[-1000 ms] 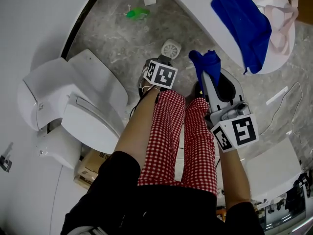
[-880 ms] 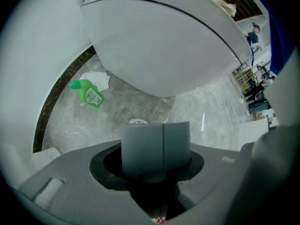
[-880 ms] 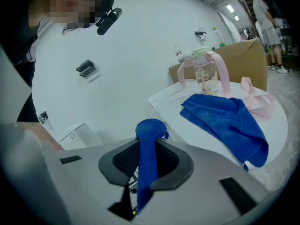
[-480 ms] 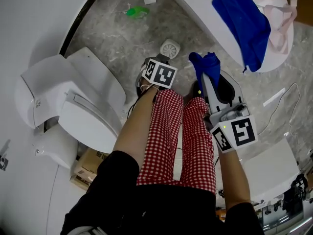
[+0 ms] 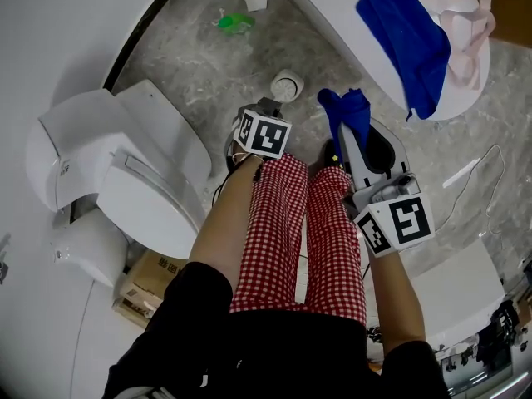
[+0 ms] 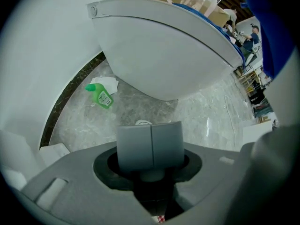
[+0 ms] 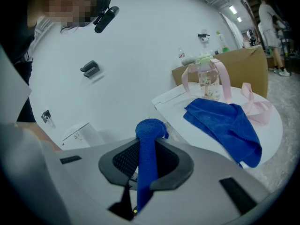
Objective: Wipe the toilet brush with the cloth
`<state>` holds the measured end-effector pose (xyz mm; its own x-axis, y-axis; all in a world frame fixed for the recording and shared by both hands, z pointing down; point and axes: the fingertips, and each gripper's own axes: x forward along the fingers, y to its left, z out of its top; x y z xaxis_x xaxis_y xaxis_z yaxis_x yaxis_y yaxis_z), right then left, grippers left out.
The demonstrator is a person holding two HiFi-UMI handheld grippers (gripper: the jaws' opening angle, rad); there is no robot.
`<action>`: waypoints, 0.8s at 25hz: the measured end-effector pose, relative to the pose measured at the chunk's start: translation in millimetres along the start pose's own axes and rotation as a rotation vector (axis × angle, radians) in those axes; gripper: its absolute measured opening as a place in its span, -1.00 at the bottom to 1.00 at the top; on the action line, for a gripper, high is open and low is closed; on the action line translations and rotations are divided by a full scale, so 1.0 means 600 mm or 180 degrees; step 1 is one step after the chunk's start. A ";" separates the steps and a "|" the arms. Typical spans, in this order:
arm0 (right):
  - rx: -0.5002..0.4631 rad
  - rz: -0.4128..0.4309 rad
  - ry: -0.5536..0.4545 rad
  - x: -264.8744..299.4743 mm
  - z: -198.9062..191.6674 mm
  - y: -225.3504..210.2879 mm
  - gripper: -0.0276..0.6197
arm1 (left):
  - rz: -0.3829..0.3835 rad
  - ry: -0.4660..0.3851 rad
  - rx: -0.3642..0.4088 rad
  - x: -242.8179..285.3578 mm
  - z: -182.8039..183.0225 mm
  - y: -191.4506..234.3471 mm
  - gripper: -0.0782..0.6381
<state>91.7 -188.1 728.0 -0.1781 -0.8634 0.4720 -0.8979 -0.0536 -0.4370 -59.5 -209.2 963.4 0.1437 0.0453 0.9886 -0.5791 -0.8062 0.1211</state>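
While the right gripper (image 7: 145,158) points forward and a little down, its jaws are clamped on a blue cloth (image 7: 151,128). The cloth runs as a narrow strip up between the jaws and ends in a bunched knob just past their tips. In the head view this bundle sticks out beyond the gripper, above the grey marbled floor (image 5: 191,73) and short of the edge of the round white desk (image 5: 332,7).

The left gripper (image 6: 151,144) points straight down at the floor beside the person's red checked trousers (image 5: 283,231). Its jaws have just been closing, and its two grey pads now meet edge to edge with nothing between them.

A small round white object (image 5: 287,86) sits on the floor just beyond the left jaws. Its rim shows over the top of the pads in the left gripper view. Whether it belongs to the toilet brush cannot be told, and neither gripper touches it.

A white toilet (image 5: 150,181) stands to the left, with a green bottle (image 5: 235,23) lying on the floor farther off. On the desk lie a second blue cloth (image 5: 407,32) and a pink-strapped bag (image 5: 465,32).
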 end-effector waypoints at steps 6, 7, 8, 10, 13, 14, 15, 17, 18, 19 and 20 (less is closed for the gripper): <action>-0.0040 0.0061 -0.0005 -0.013 0.010 0.009 -0.72 | 0.0048 -0.0135 -0.0166 -0.028 -0.008 -0.002 -0.31; -0.0053 0.0071 -0.0004 -0.015 0.013 0.011 -0.72 | 0.0055 -0.0147 -0.0167 -0.033 -0.010 -0.002 -0.31; -0.0064 0.0081 -0.0001 -0.016 0.015 0.014 -0.72 | 0.0064 -0.0162 -0.0170 -0.038 -0.013 -0.003 -0.31; -0.0075 0.0100 -0.0004 -0.019 0.019 0.022 -0.72 | 0.0085 -0.0199 -0.0181 -0.050 -0.018 -0.002 -0.31; -0.0104 0.0149 -0.0031 -0.022 0.029 0.035 -0.72 | 0.0091 -0.0246 -0.0220 -0.066 -0.023 0.001 -0.31; -0.0128 0.0180 -0.0041 -0.023 0.033 0.041 -0.72 | 0.0079 -0.0259 -0.0251 -0.071 -0.025 0.002 -0.31; -0.0156 0.0216 -0.0052 -0.025 0.036 0.048 -0.72 | 0.0064 -0.0275 -0.0296 -0.076 -0.028 0.003 -0.31; -0.0204 0.0269 -0.0064 -0.027 0.042 0.059 -0.72 | 0.0044 -0.0318 -0.0404 -0.086 -0.033 0.007 -0.31; -0.0219 0.0281 -0.0065 -0.028 0.044 0.064 -0.72 | 0.0044 -0.0344 -0.0451 -0.093 -0.036 0.009 -0.31; -0.0229 0.0287 -0.0065 -0.029 0.045 0.068 -0.72 | 0.0049 -0.0371 -0.0487 -0.099 -0.038 0.012 -0.31; -0.0233 0.0293 -0.0067 -0.029 0.047 0.072 -0.72 | 0.0054 -0.0397 -0.0511 -0.105 -0.040 0.014 -0.31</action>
<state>67.5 -189.3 679.2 -0.2533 -0.8734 0.4159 -0.9052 0.0624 -0.4203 -92.5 -204.7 904.2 0.2253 -0.0489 0.9731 -0.7013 -0.7014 0.1271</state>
